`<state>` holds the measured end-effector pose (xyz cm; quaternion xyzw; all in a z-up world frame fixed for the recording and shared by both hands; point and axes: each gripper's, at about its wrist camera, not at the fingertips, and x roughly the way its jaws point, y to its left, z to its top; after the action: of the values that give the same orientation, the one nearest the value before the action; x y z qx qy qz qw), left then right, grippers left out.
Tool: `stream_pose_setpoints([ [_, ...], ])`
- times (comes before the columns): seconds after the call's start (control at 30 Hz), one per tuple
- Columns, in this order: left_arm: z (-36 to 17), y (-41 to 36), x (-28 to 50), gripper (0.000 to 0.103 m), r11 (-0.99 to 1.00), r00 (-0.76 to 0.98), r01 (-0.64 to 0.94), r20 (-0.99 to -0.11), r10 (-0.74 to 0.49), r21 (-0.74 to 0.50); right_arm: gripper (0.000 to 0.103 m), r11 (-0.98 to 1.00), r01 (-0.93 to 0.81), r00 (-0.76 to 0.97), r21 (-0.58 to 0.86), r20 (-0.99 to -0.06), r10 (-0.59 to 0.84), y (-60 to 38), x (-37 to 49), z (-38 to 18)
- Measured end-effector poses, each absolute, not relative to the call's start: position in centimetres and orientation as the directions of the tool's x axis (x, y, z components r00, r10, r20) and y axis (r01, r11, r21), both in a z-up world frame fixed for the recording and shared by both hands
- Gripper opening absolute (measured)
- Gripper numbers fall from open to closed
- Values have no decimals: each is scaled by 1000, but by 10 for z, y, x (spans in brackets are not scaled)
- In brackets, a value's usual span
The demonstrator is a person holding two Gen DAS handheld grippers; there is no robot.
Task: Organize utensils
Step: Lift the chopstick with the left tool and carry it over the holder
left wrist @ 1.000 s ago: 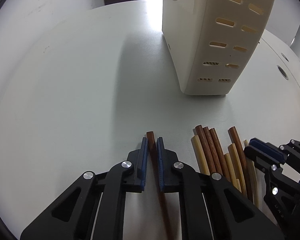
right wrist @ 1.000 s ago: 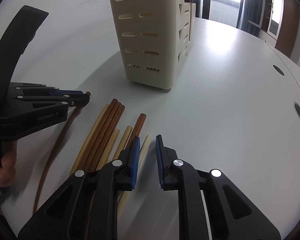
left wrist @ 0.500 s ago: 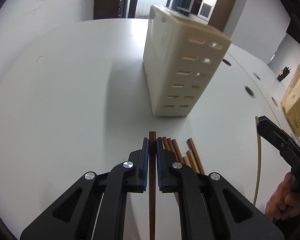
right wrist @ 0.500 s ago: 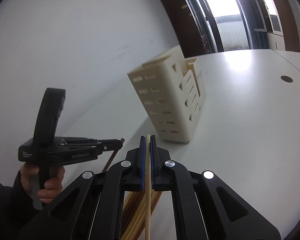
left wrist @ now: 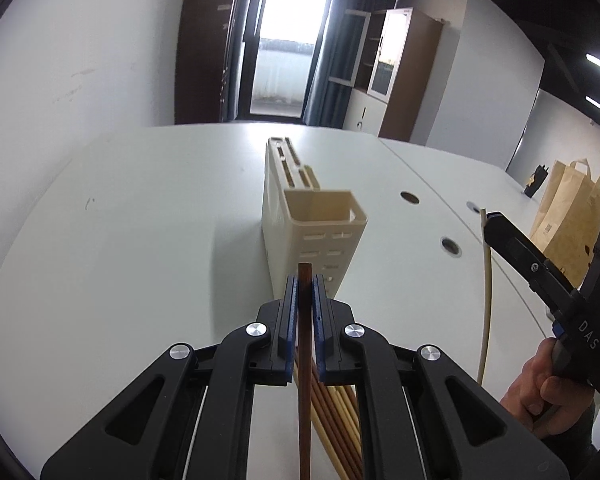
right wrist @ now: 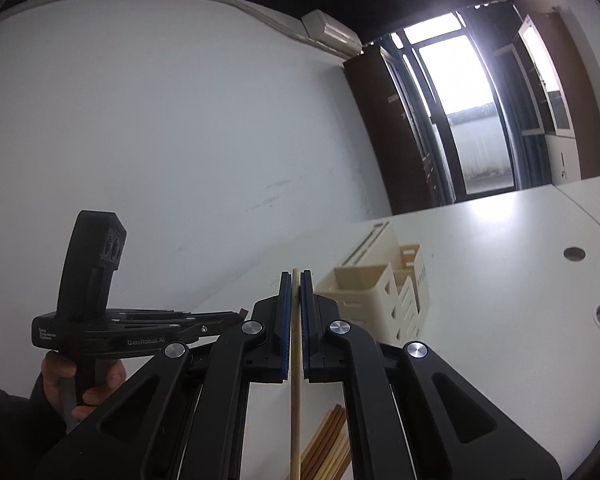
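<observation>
My left gripper [left wrist: 304,286] is shut on a dark brown chopstick [left wrist: 305,380] and holds it raised above the table, pointing at the cream utensil holder [left wrist: 314,236]. My right gripper [right wrist: 296,282] is shut on a pale chopstick [right wrist: 296,400] and holds it high, with the holder [right wrist: 384,296] ahead and to the right. The right gripper also shows at the right of the left wrist view [left wrist: 496,228], the pale chopstick [left wrist: 485,300] hanging from it. Several brown and pale chopsticks [left wrist: 336,420] lie on the white table below.
The white table [left wrist: 140,260] has round cable holes [left wrist: 450,245] on its right side. Brown paper bags [left wrist: 568,216] stand at the far right. A white wall runs along the left. The left gripper shows in the right wrist view [right wrist: 236,316].
Both grippers have risen from the table with their chopsticks. The right gripper closed on the pale chopstick a second ago. The holder's open top has come into view.
</observation>
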<state>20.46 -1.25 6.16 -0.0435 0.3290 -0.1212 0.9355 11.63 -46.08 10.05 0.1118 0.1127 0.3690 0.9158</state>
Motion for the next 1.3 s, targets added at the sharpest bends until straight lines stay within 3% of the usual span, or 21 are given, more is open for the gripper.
stream_pose_setpoints([
  [0.2,109,-16,217,7,967,833,203,-492,-252,-151,5,712,-662,736,236,22,677,-458,127,138],
  [0.67,195,-39,283,7,960,917,222,-298,-266,-172,5,740,-642,763,201,74,642,-450,205,170],
  [1.07,201,-46,335,7,951,951,232,-156,-265,-204,5,740,-641,767,203,182,615,-450,240,158],
  [1.3,185,-49,342,7,952,970,213,-68,-233,-219,5,723,-656,755,217,176,632,-448,259,143],
])
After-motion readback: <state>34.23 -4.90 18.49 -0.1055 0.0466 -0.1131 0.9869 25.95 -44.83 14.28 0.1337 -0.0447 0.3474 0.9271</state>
